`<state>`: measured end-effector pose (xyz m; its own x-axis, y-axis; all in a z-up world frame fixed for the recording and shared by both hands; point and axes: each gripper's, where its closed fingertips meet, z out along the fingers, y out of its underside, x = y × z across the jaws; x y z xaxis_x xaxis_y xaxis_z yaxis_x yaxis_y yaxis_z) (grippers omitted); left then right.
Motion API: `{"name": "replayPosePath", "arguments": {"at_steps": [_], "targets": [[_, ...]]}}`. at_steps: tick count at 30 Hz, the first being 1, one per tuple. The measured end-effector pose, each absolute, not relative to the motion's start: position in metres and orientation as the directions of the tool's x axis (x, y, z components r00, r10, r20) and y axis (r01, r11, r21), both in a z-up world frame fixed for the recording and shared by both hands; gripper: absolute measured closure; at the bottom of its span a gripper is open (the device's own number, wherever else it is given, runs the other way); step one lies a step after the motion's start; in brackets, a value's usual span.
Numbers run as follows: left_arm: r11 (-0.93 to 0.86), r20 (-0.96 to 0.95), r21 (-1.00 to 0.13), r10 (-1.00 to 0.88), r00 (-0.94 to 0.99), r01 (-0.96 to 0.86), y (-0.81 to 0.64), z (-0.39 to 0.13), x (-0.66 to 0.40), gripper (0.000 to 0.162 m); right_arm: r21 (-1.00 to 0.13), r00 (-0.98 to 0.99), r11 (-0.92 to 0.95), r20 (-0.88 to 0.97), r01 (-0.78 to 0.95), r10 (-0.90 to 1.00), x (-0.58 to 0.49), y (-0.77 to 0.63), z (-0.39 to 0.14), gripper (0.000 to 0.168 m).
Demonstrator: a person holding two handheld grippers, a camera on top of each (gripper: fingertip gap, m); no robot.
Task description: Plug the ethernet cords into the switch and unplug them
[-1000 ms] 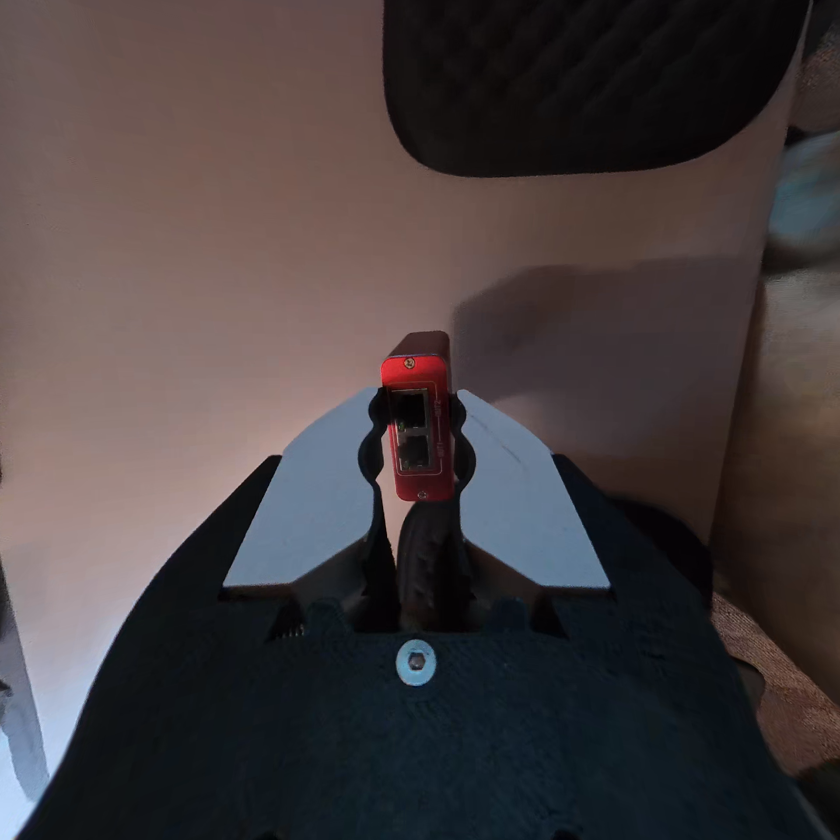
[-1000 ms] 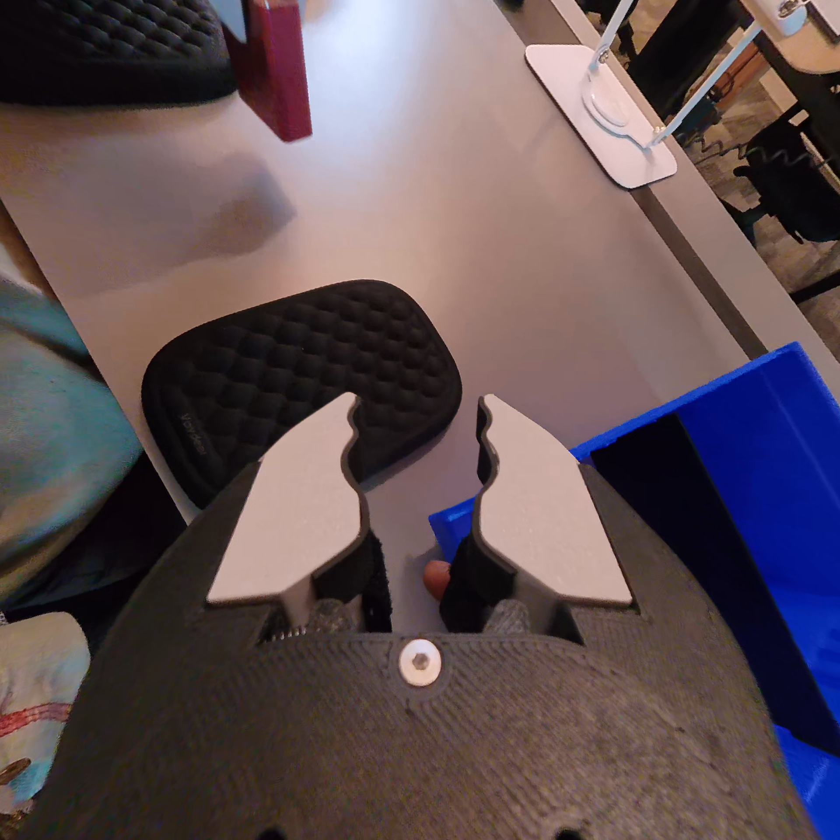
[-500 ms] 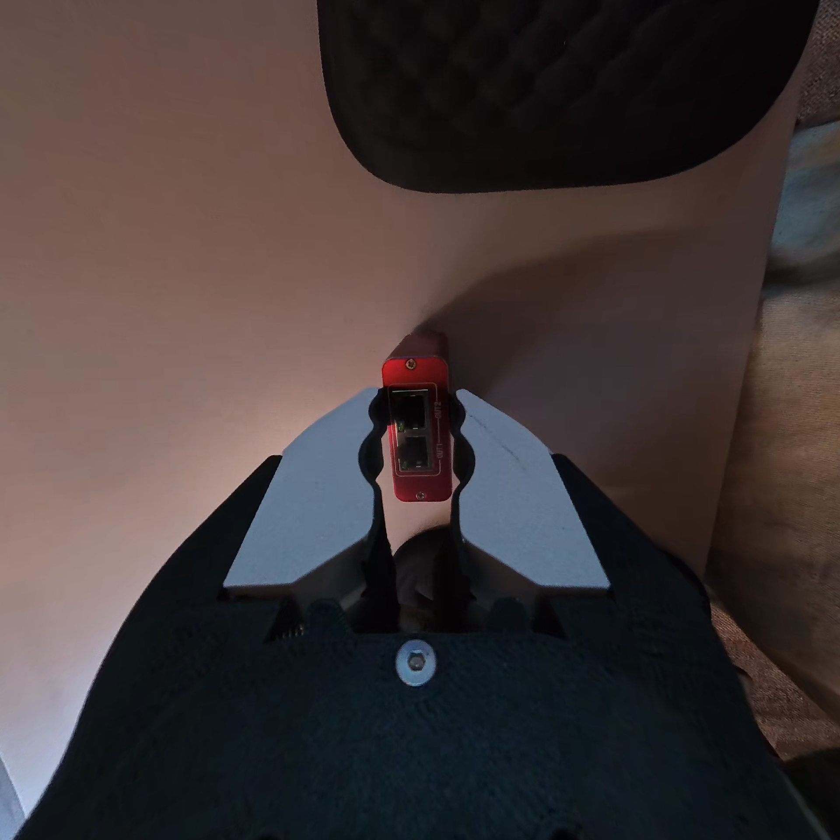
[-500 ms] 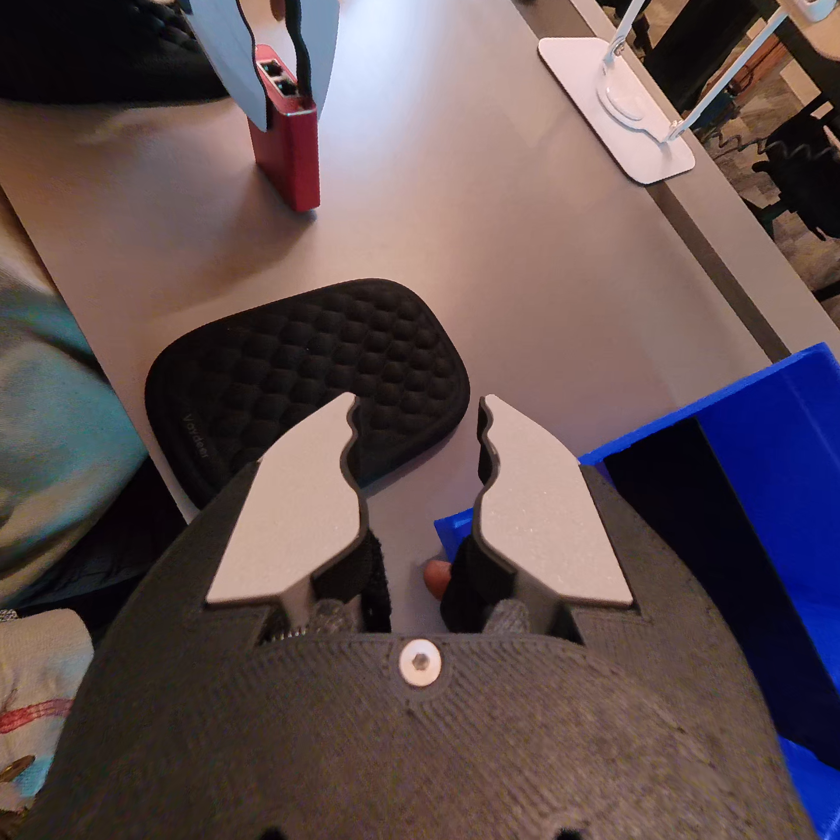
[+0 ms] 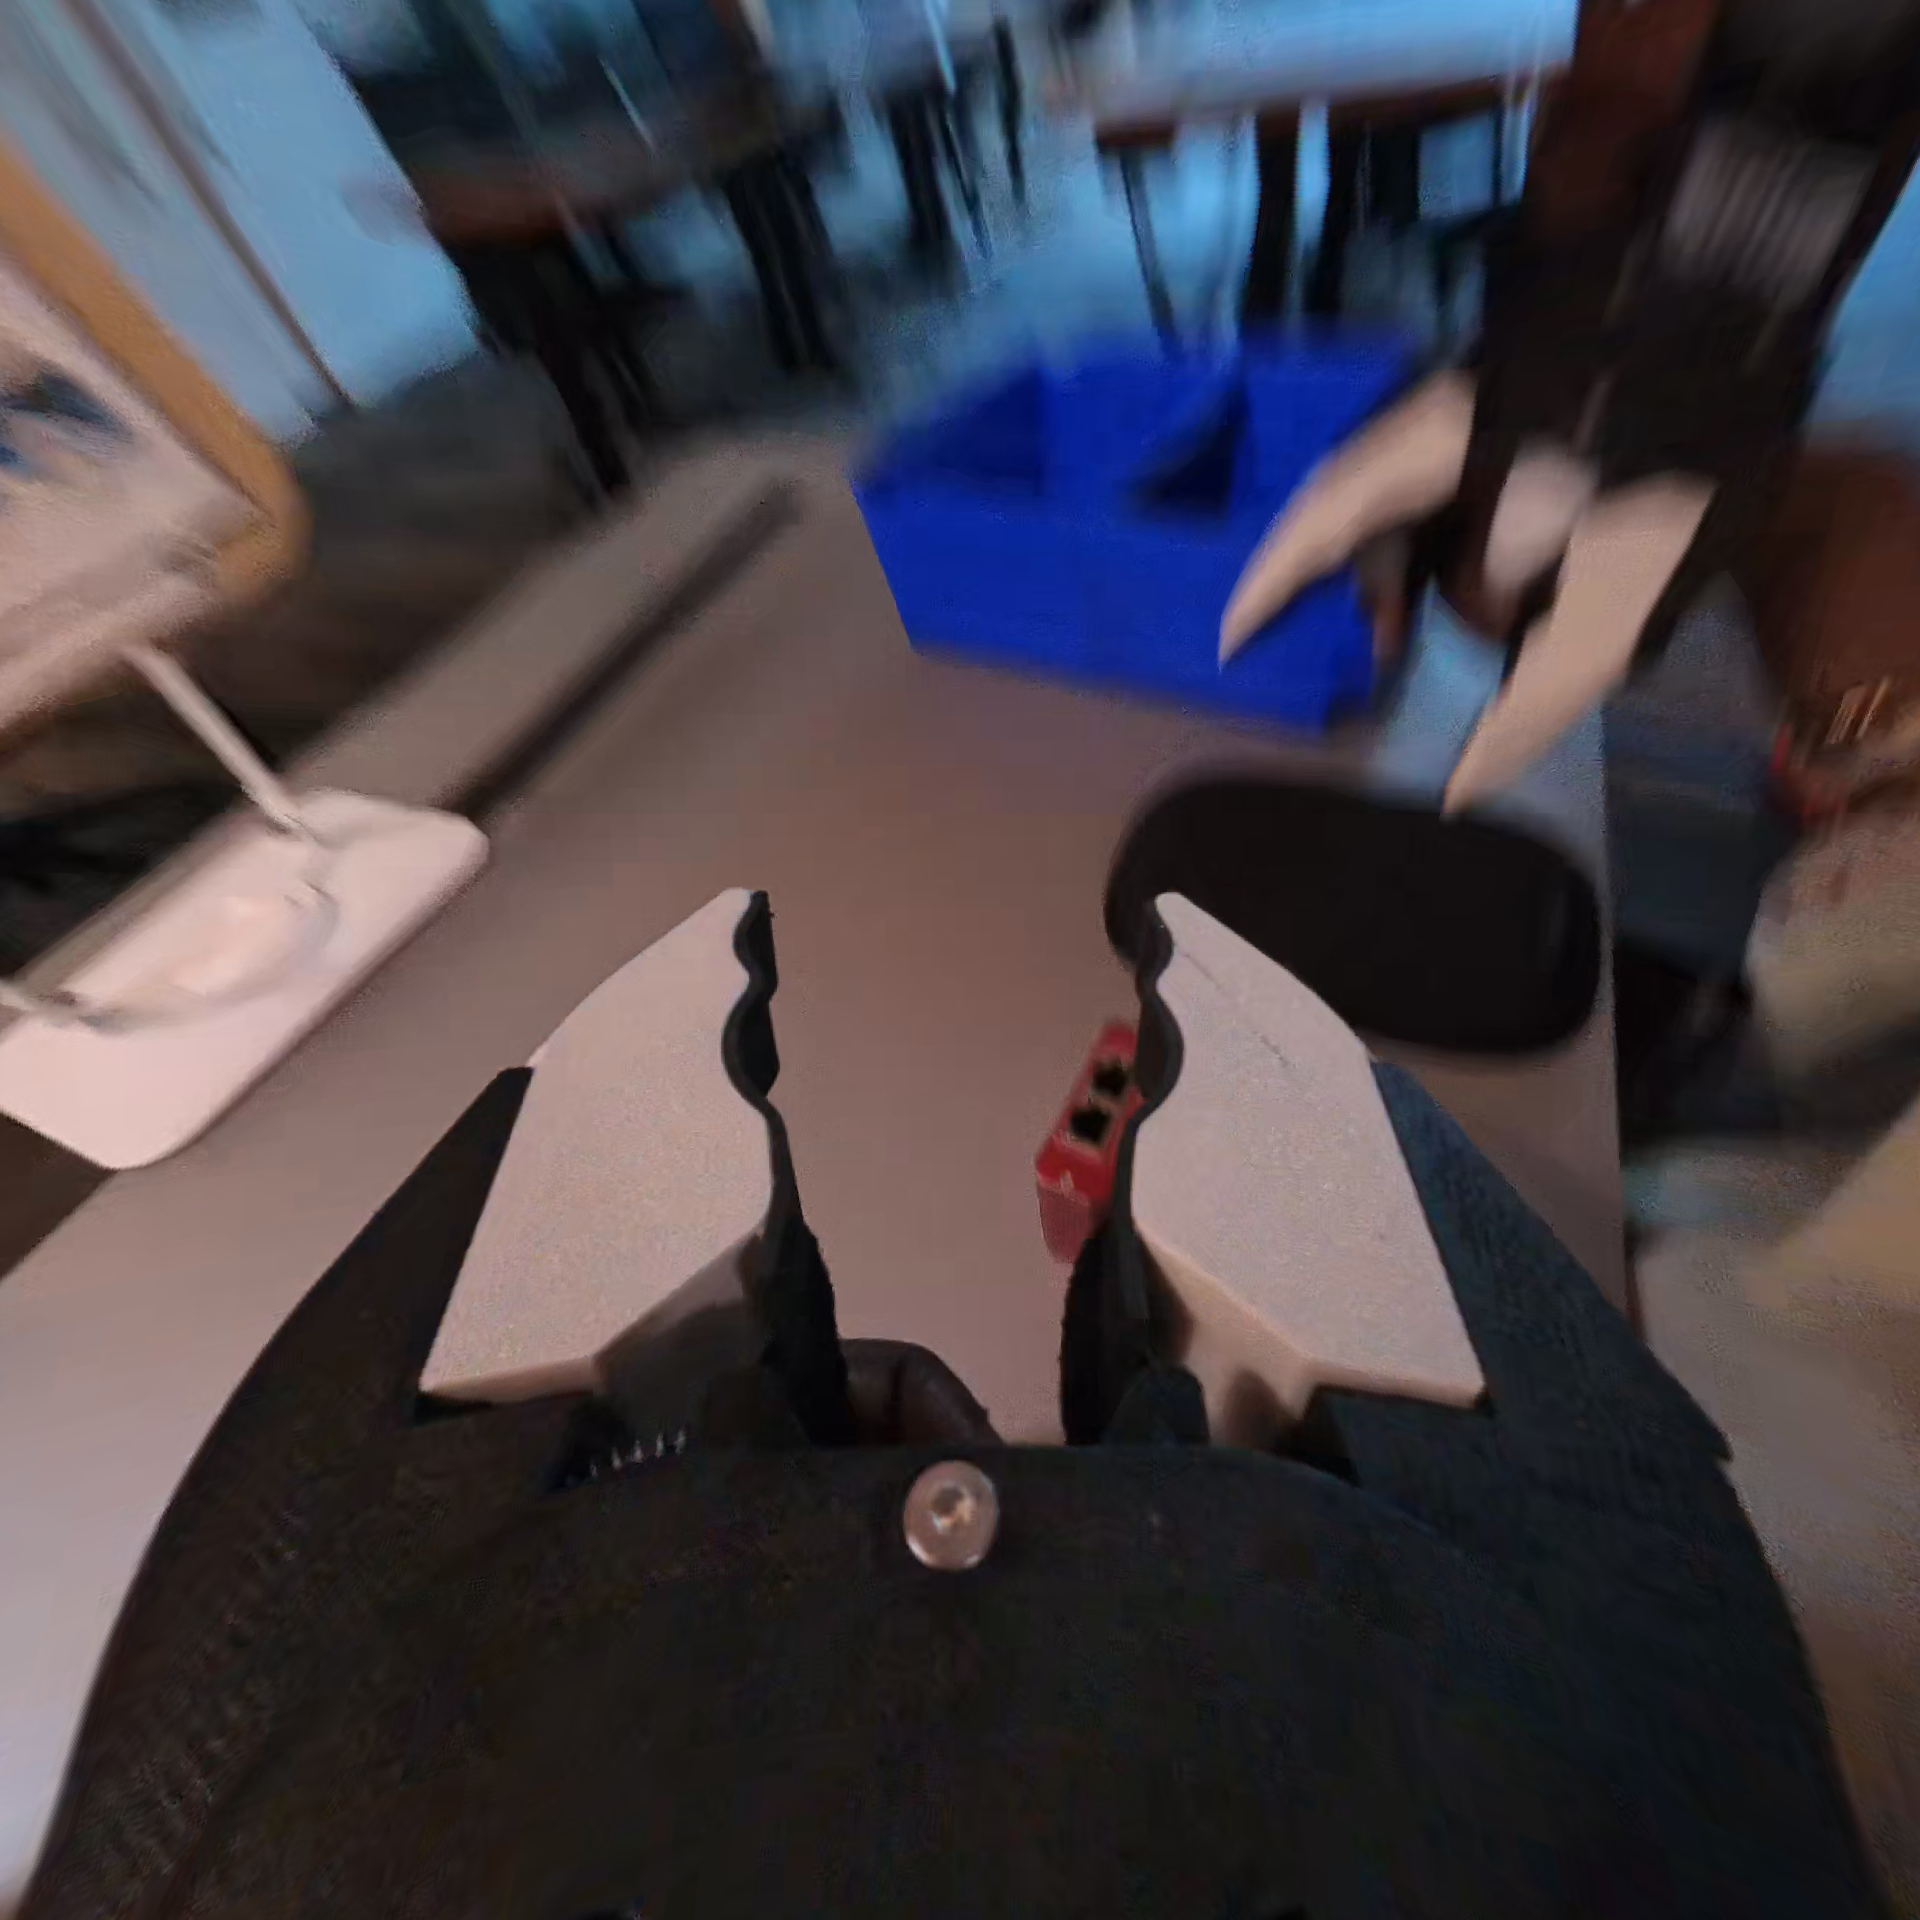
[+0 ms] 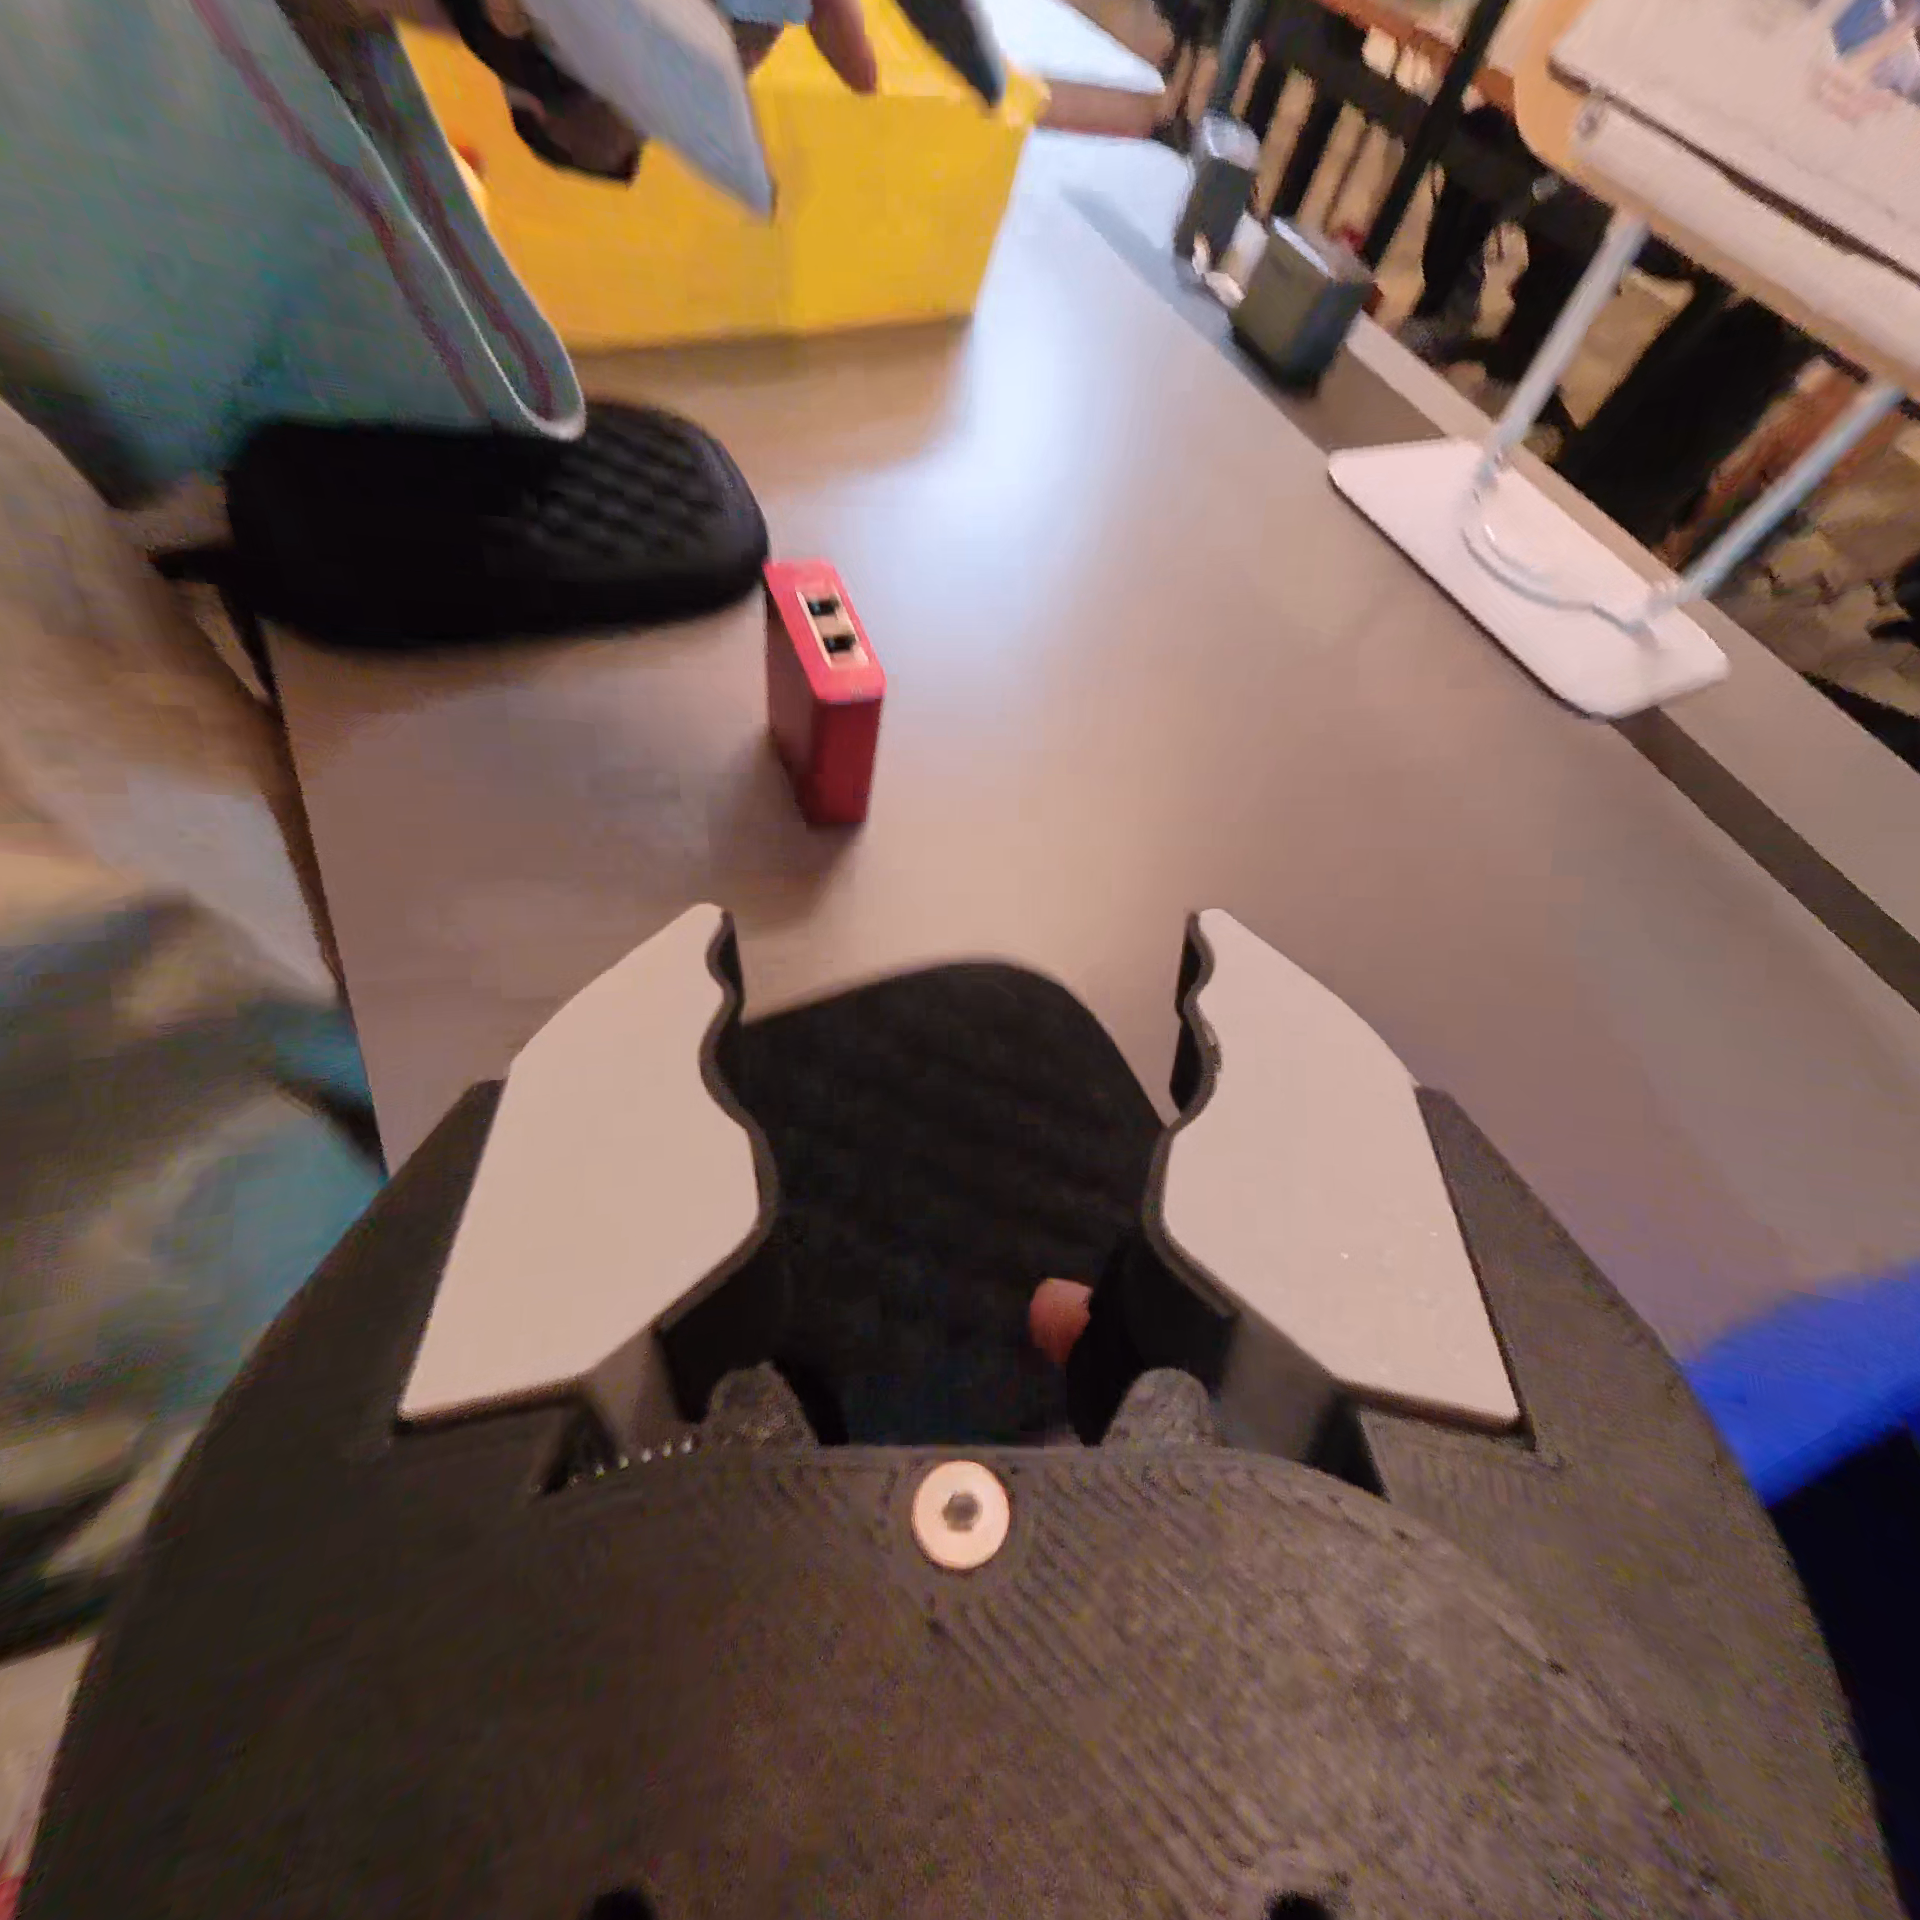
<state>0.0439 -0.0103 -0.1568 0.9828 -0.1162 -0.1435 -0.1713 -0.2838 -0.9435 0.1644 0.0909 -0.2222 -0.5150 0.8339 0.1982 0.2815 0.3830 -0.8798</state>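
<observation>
A red two-port switch [image 6: 823, 686] is seen standing on end on the grey table [image 6: 1143, 748], ports facing up and both empty, just beside a black quilted pad [image 6: 488, 540]. The left gripper [image 5: 951, 914] is held wide apart above the table with nothing between its fingers, the switch showing partly behind its right finger; that view is smeared by motion. The right gripper [image 6: 956, 935] is likewise spread wide and empty over a second black pad [image 6: 925, 1132]. No ethernet cords are visible in either view, so the plugging is judged not yet begun, with every insertion and removal still to come. A blue bin [image 5: 1101, 540], a yellow bin [image 6: 831, 218] and a white lamp base [image 6: 1527, 582] are set around the table.
</observation>
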Motion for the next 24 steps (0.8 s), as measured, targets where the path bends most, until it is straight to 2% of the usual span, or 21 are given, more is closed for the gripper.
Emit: {"name": "replayPosePath", "arguments": {"at_steps": [1, 3, 5, 7, 11, 14, 17, 18, 20, 24], "targets": [[-0.133, -0.094, -0.986, -0.041, 0.995, -0.098, -0.028, -0.132, 0.033, 0.096, -0.893, -0.54, 0.369, 0.183, 0.258, 0.821, 0.154, 0.079, -0.221, 0.085], [0.123, 0.052, -0.992, 0.091, 0.995, 0.04, -0.075, -0.096, 0.007, 0.096, -0.903, -0.596, 0.363, 0.163, 0.232, 0.787, 0.134, 0.053, -0.225, 0.082], [0.279, 0.163, -0.954, 0.168, 0.972, 0.111, -0.125, -0.078, -0.016, 0.095, -0.895, -0.644, 0.383, 0.155, 0.23, 0.749, 0.115, 0.029, -0.236, 0.083], [0.367, 0.2, -0.924, 0.236, 0.951, 0.103, -0.17, -0.068, -0.031, 0.095, -0.874, -0.69, 0.417, 0.142, 0.25, 0.71, 0.101, 0.009, -0.249, 0.086], [0.425, 0.173, -0.905, 0.405, 0.898, -0.018, -0.232, -0.054, -0.051, 0.097, -0.842, -0.706, 0.466, 0.153, 0.274, 0.692, 0.076, -0.007, -0.263, 0.098], [0.453, 0.17, -0.889, 0.458, 0.873, -0.064, -0.253, -0.05, -0.056, 0.099, -0.809, -0.697, 0.498, 0.161, 0.313, 0.699, 0.065, -0.009, -0.276, 0.11], [0.427, 0.166, -0.9, 0.509, 0.845, -0.081, -0.26, -0.058, -0.066, 0.101, -0.776, -0.698, 0.532, 0.172, 0.339, 0.695, 0.063, -0.01, -0.287, 0.138], [0.416, 0.164, -0.906, 0.521, 0.838, -0.082, -0.26, -0.061, -0.068, 0.101, -0.774, -0.684, 0.52, 0.158, 0.361, 0.712, 0.063, -0.009, -0.287, 0.139], [0.4, 0.157, -0.912, 0.54, 0.827, -0.088, -0.261, -0.064, -0.071, 0.101, -0.751, -0.587, 0.472, 0.141, 0.461, 0.797, 0.061, 0.008, -0.288, 0.14], [0.331, 0.114, -0.936, 0.607, 0.787, -0.119, -0.267, -0.072, -0.079, 0.104, -0.706, -0.312, 0.376, 0.226, 0.6, 0.923, 0.067, 0.053, -0.288, 0.141]]}}
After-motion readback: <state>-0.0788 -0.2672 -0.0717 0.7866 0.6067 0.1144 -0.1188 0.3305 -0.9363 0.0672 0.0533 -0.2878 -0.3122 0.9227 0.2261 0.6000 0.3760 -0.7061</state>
